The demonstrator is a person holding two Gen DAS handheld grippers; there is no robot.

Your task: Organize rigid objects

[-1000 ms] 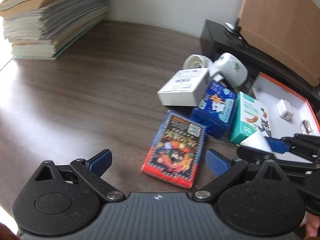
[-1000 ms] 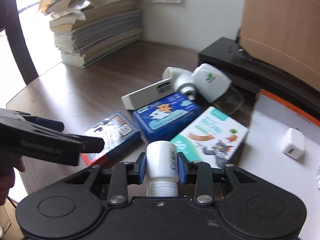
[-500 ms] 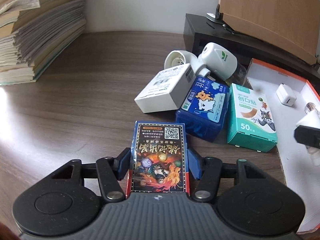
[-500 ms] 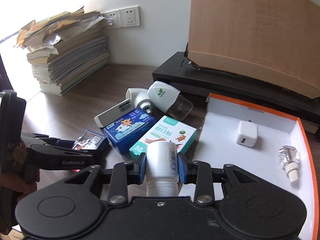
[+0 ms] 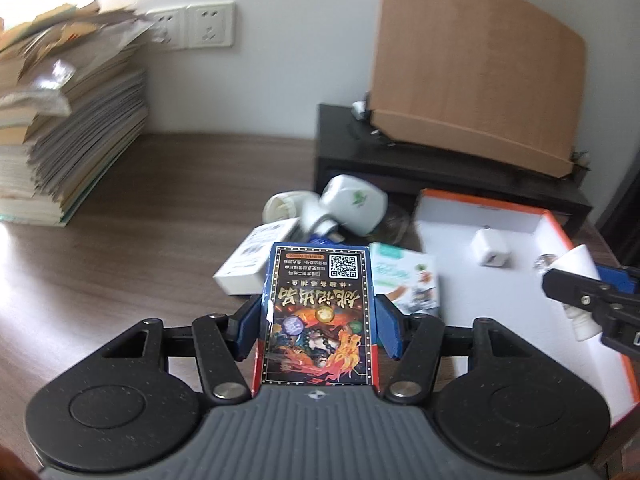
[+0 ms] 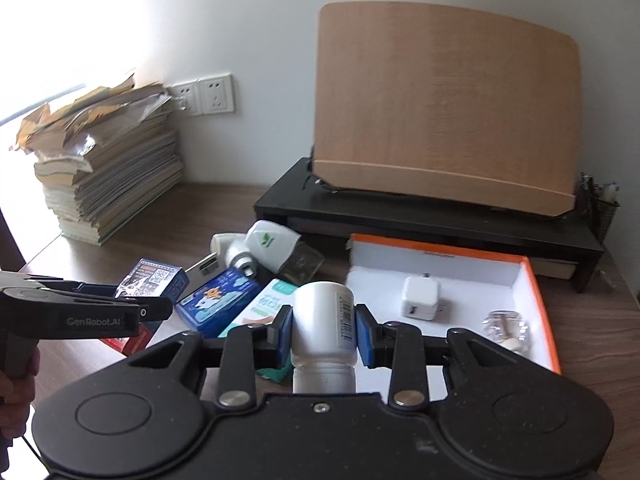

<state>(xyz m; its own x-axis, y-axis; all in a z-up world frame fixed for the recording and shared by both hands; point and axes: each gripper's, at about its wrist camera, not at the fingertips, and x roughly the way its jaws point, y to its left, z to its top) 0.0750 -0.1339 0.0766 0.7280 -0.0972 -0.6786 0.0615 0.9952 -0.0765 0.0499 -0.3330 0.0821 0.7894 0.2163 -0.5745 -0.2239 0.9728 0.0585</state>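
Note:
My left gripper [image 5: 318,322] is shut on a blue and red card box [image 5: 318,312] and holds it above the brown table. It also shows in the right wrist view [image 6: 154,280]. My right gripper [image 6: 324,330] is shut on a white bottle [image 6: 324,328] with a barcode label, held above the near edge of the orange-rimmed white tray [image 6: 538,280]. In the tray lie a white charger [image 6: 420,298] and a small clear bottle [image 6: 506,326]. A blue box [image 6: 218,298], a teal plaster box [image 6: 272,304], a white box [image 5: 256,262] and white plug-in devices [image 6: 272,246] lie left of the tray.
A tall stack of books [image 6: 108,172] stands at the back left by wall sockets [image 6: 204,94]. A black stand [image 6: 440,220] with a wooden board [image 6: 444,104] runs behind the tray. A mesh pen holder [image 6: 598,204] stands at the far right.
My left gripper closed on the card box and lifted it off the table. My right gripper, still holding the white bottle, moved right and up to the tray.

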